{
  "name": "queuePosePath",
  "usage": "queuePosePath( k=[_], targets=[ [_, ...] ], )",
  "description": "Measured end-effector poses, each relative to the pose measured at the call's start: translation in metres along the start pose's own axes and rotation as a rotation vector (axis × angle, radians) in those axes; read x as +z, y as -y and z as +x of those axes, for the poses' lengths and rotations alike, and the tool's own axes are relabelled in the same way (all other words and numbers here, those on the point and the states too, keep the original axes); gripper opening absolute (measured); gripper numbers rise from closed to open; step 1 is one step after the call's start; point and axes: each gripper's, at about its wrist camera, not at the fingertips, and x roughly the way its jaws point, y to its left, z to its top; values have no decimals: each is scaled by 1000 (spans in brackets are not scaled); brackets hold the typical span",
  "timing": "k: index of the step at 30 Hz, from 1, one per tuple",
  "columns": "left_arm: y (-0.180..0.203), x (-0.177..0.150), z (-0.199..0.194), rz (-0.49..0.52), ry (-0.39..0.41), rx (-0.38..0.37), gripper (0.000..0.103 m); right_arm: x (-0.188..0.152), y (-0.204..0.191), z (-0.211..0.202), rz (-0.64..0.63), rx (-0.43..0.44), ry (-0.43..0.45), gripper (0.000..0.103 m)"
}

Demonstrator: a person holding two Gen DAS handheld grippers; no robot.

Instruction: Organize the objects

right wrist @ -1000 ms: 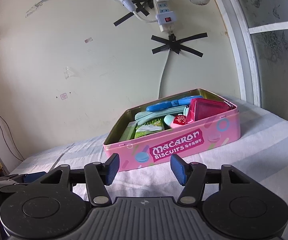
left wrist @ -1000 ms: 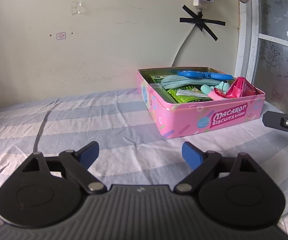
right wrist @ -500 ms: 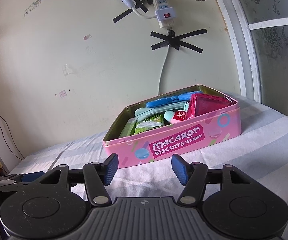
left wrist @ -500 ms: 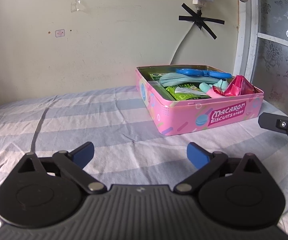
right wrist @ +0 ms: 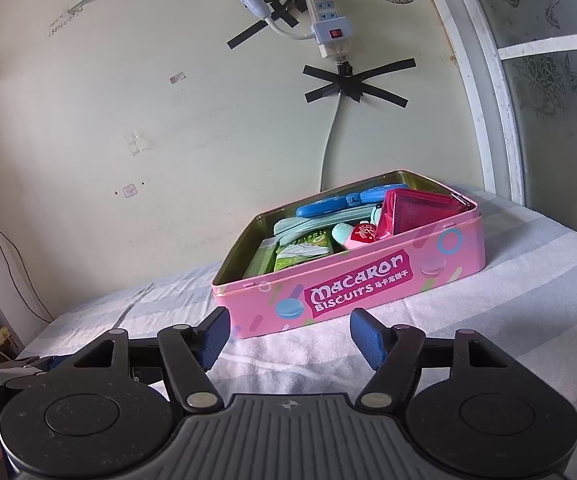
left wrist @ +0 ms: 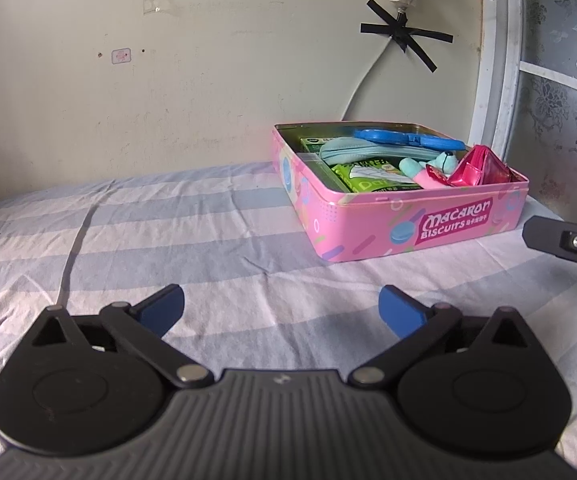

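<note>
The left gripper (left wrist: pixel 281 312) is hovering over the striped sheet (left wrist: pixel 128 240), its blue pads (left wrist: pixel 160 308) spread wide with only cloth showing between them; its jaws have just been opening. The right gripper (right wrist: pixel 289 336) is likewise hanging released and empty above the sheet, its jaws also having just been opening, and its pads (right wrist: pixel 368 338) are framing the near wall of the tin (right wrist: pixel 368 280) without touching it.

Beyond both grippers the pink tin is sitting open on the sheet, close to the wall (left wrist: pixel 168 100) and the window frame (left wrist: pixel 492 80). Its front is reading "Macaron Biscuits". Inside, a green packet (right wrist: pixel 302 250) is lying toward the left, a pale teal pouch (left wrist: pixel 348 150) is resting behind it, a blue case (left wrist: pixel 404 140) is lying along the far side, a small teal plush (left wrist: pixel 440 162) is sitting in the middle, and a red purse (right wrist: pixel 416 214) is leaning at the right end.

Farther back, a power strip (right wrist: pixel 326 20) is hanging on the wall, its cable (right wrist: pixel 330 144) being held by crossed black tape (right wrist: pixel 356 84).
</note>
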Motion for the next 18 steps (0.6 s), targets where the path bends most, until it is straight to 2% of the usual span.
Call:
queuePosePath(
  k=[18],
  targets=[
    [7,-4,3,19,-37,30,103,-1,7,1,22,-15,-11,66]
  ],
)
